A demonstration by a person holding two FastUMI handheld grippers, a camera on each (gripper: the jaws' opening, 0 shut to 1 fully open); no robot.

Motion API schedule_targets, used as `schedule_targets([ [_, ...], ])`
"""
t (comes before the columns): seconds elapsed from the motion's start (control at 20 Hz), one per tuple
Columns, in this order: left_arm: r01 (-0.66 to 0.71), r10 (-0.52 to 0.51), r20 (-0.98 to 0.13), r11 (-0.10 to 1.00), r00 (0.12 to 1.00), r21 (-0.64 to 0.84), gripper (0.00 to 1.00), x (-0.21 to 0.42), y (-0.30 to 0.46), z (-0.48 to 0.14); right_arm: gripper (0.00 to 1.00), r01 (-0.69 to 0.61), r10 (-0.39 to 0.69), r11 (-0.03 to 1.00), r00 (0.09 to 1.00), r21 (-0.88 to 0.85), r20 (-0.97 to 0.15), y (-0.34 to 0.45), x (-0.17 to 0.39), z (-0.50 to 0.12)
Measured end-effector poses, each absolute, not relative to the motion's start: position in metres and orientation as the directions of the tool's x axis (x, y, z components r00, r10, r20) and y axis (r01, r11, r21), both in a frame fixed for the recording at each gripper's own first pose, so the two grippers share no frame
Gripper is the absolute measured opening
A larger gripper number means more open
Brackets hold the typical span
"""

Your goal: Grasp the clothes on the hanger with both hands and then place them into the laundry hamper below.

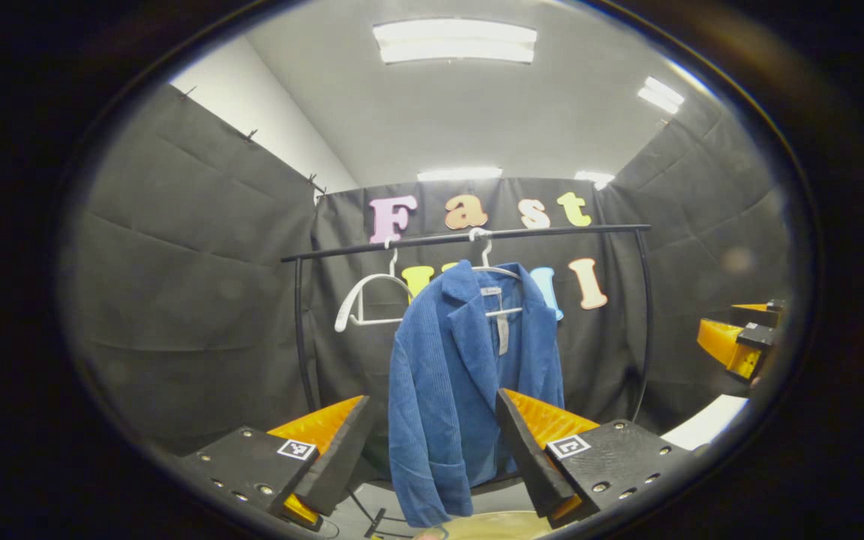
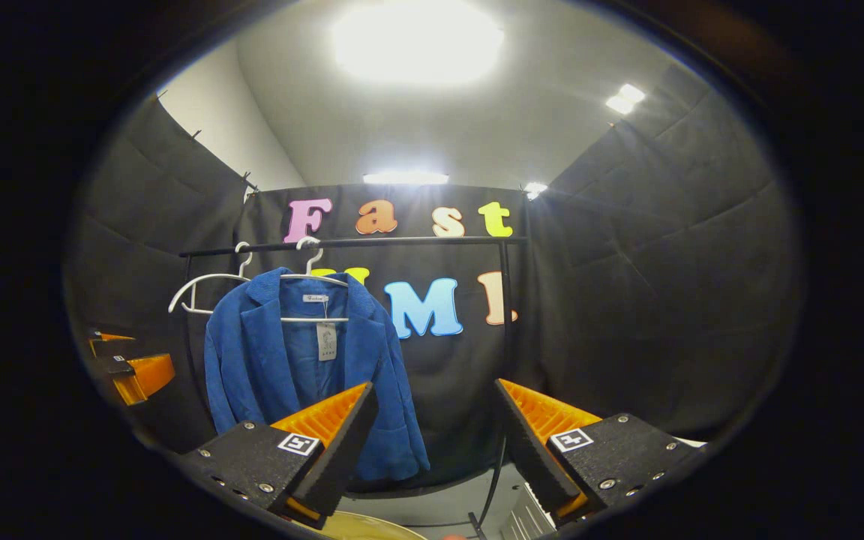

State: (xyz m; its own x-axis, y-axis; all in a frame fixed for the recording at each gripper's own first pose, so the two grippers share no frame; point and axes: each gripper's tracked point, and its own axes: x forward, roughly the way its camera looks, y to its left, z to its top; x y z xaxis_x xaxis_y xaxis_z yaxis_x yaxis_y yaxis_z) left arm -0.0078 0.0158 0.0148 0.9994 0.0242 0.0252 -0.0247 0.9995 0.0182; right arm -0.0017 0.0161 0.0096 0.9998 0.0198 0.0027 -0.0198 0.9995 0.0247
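We approach the blue jacket (image 1: 469,375) on its hanger (image 1: 488,270), both grippers' jaws spread; next we must pinch each shoulder

Little can be read here. A small white neck label (image 2: 316,298) sits inside the collar of the blue jacket (image 2: 252,367), left of centre in the right gripper view, and a pale hang tag (image 2: 326,341) dangles just below it; the print on both is too small to make out. Square black-and-white coded markers (image 1: 296,449) sit on the gripper bodies at the bottom of each view; they carry patterns, not words.
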Motion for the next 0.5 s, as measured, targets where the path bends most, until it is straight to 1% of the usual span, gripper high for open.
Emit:
schedule_targets([
  [0.2,-0.031,0.031,0.012,0.999,0.999,0.008,0.95,0.003,0.011,0.019,0.95,-0.047,0.047,0.999,0.999,0.017,0.026,0.022,0.011,0.023],
  [0.5,-0.055,0.055,0.016,0.998,0.998,0.016,0.95,0.035,0.001,0.029,0.95,-0.100,0.097,0.994,0.993,0.038,0.063,0.030,0.048,0.040],
])
